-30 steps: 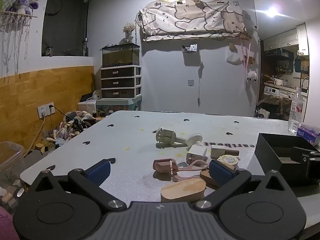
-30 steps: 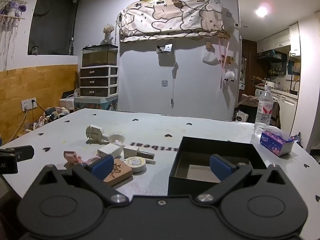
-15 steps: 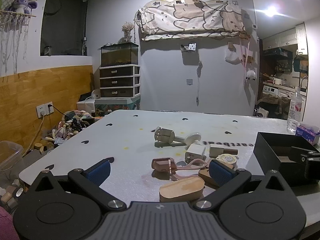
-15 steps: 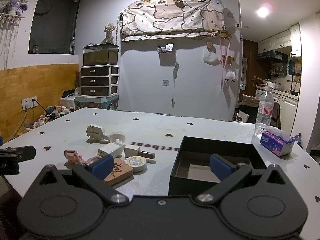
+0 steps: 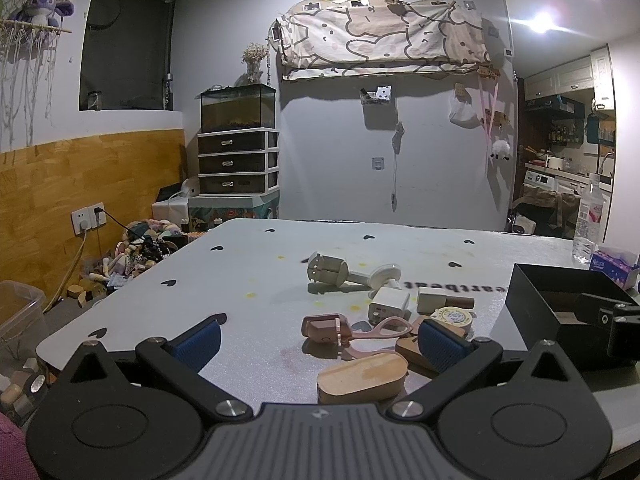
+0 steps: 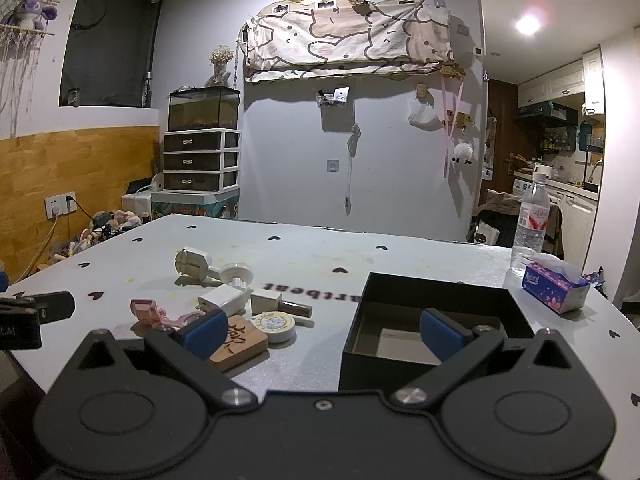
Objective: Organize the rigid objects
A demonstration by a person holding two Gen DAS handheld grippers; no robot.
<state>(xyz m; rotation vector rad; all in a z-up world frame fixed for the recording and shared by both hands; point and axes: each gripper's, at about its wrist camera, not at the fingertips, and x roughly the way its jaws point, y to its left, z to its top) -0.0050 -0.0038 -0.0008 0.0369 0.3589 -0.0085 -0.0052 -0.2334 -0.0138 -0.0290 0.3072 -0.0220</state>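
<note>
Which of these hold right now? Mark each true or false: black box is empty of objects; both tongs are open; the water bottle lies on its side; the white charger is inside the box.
1. The black box holds none of the objects: true.
2. The left tongs and right tongs are open: true.
3. The water bottle lies on its side: false, it stands upright.
4. The white charger is inside the box: false, it lies on the table.
</note>
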